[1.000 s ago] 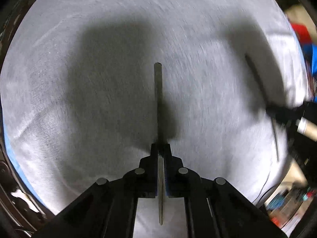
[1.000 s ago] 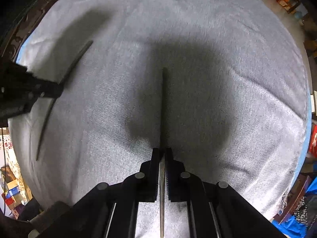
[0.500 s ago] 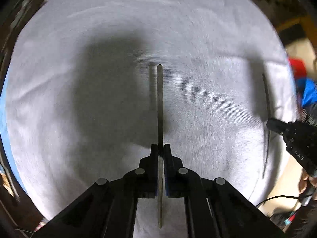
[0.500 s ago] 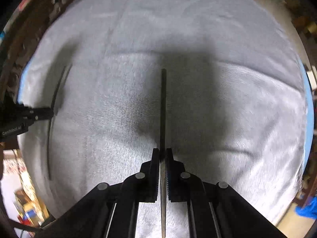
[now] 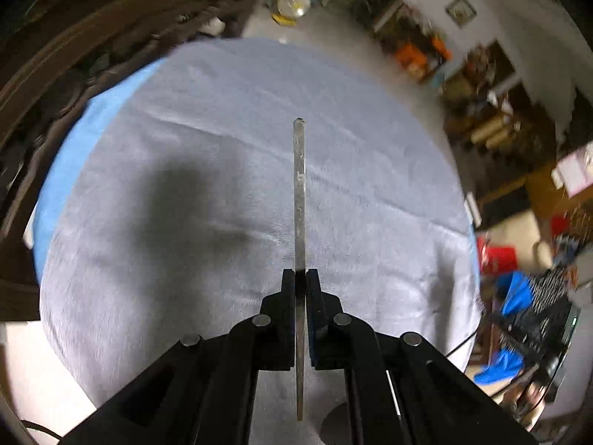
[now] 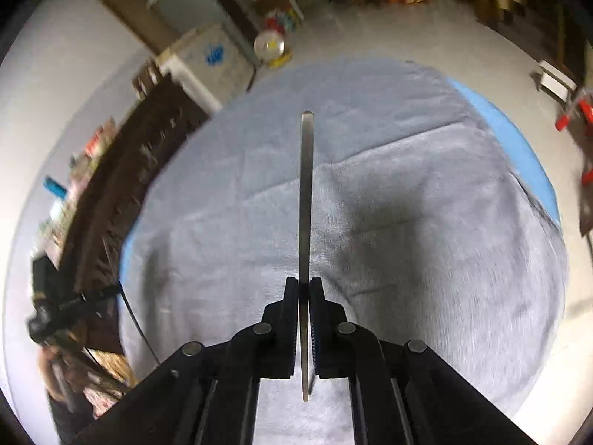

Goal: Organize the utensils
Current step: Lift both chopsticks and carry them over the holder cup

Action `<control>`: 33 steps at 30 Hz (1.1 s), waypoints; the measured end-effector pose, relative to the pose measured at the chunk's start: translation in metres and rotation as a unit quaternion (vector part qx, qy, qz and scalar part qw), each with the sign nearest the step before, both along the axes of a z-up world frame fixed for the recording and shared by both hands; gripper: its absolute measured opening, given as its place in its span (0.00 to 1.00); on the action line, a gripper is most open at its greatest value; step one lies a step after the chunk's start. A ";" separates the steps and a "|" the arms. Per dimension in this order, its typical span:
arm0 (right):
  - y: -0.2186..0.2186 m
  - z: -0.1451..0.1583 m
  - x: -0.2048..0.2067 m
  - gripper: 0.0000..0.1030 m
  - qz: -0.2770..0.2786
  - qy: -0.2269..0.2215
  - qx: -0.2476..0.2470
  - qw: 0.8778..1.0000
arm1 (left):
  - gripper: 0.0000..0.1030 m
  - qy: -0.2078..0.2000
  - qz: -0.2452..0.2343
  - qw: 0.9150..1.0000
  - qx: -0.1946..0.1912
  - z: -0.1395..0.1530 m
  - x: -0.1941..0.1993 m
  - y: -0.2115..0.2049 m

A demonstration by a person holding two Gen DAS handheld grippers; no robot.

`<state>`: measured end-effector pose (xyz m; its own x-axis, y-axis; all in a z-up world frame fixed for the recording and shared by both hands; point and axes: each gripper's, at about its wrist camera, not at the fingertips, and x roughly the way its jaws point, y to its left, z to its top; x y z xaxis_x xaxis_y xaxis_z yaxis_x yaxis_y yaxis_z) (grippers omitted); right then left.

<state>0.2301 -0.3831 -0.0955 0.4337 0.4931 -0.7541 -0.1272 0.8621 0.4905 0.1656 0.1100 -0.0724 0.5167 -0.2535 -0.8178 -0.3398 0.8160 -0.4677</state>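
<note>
Left gripper (image 5: 300, 278) is clamped on a thin metal utensil (image 5: 299, 185), right gripper (image 6: 305, 285) clamped on another utensil (image 6: 306, 193), both held in the air over the grey cloth (image 5: 185, 259). These 2 look stiff, light and slick (bare steel against pads), so a mid-shaft pinch as here seems safest. Seen edge-on: flat, narrow, dull silver strips with rounded tips; which ends these are, I cannot tell.

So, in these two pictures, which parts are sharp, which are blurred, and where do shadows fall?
Left wrist view: left gripper and its utensil sharp, room blurred, shadow on grey cloth to their left. Right wrist view: right gripper and utensil sharp, edges smeared, shadow to their right.
</note>
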 end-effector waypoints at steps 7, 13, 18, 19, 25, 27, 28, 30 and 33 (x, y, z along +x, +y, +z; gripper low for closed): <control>-0.019 0.040 -0.049 0.06 -0.044 -0.057 0.064 0.995 | 0.05 -0.079 0.054 0.995 -0.025 0.033 -0.043 0.004; -0.017 0.081 -0.088 0.06 -0.044 -0.112 0.091 0.989 | 0.05 -0.154 0.074 0.985 -0.028 0.075 -0.077 0.001; -0.003 0.115 -0.120 0.06 -0.020 -0.154 0.107 0.982 | 0.05 -0.209 0.071 0.975 -0.019 0.100 -0.097 -0.023; 0.000 0.121 -0.126 0.06 -0.016 -0.159 0.108 0.981 | 0.05 -0.217 0.067 0.974 -0.019 0.102 -0.100 -0.026; 0.033 0.128 -0.147 0.06 0.015 -0.185 0.096 0.978 | 0.05 -0.252 0.048 0.966 0.020 0.104 -0.109 -0.061; 0.047 0.124 -0.150 0.06 0.027 -0.187 0.085 0.978 | 0.05 -0.257 0.043 0.965 0.027 0.101 -0.112 -0.069; 0.051 0.120 -0.151 0.06 0.030 -0.186 0.082 0.979 | 0.05 -0.258 0.041 0.965 0.035 0.099 -0.112 -0.074; 0.062 0.112 -0.152 0.06 0.038 -0.185 0.073 0.979 | 0.05 -0.261 0.039 0.964 0.046 0.093 -0.116 -0.081; 0.077 0.097 -0.154 0.06 0.046 -0.188 0.049 0.980 | 0.05 -0.264 0.041 0.962 0.065 0.084 -0.120 -0.089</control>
<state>0.0765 -0.3059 0.0020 0.6230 0.6046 -0.4963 -0.3892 0.7899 0.4738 0.0454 0.0207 0.0118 0.8821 -0.1079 -0.4585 -0.1490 0.8594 -0.4890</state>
